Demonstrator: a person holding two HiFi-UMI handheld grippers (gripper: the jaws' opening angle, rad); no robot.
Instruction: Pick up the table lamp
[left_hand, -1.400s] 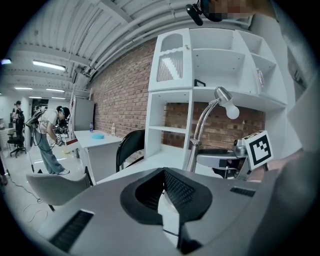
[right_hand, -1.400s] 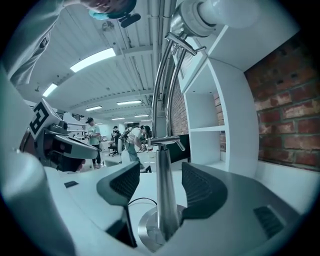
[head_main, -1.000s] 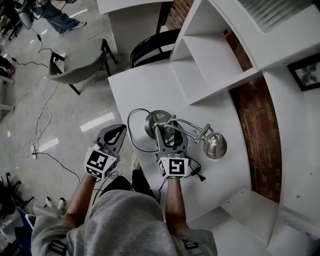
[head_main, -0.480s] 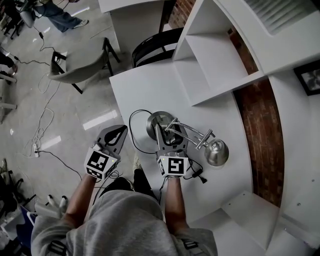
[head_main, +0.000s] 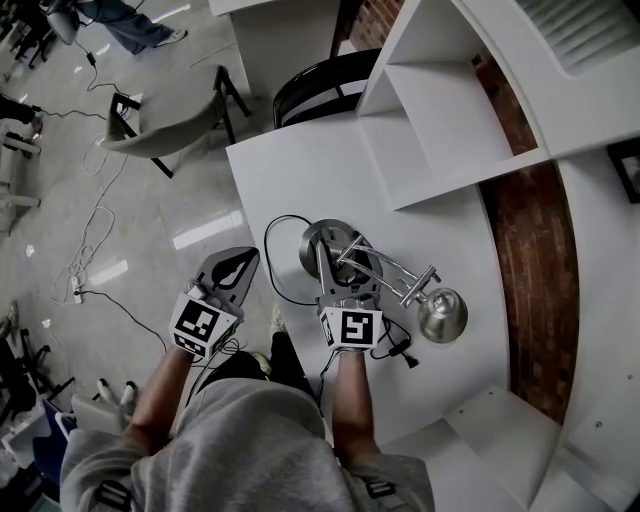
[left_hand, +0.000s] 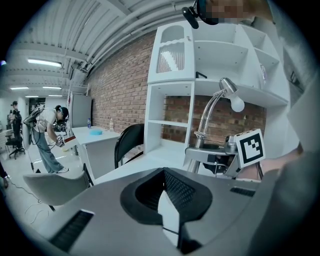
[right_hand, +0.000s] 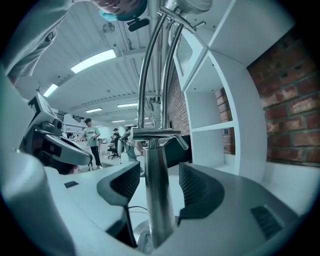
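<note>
Bright overhead strip lights; fisheye warp + dark vignette at edges, sharp center.

**No legible writing**

No words, numbers or brands can be read anywhere. The only signs are black-and-white square markers, one on the left cube (head_main: 204, 324) behind the left claw (head_main: 240, 263) and one on the right cube (head_main: 351, 327) behind the right claw (head_main: 346, 264).

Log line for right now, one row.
right gripper: open, astride table lamp post | left gripper: shut, empty | lamp upright on desk
</note>
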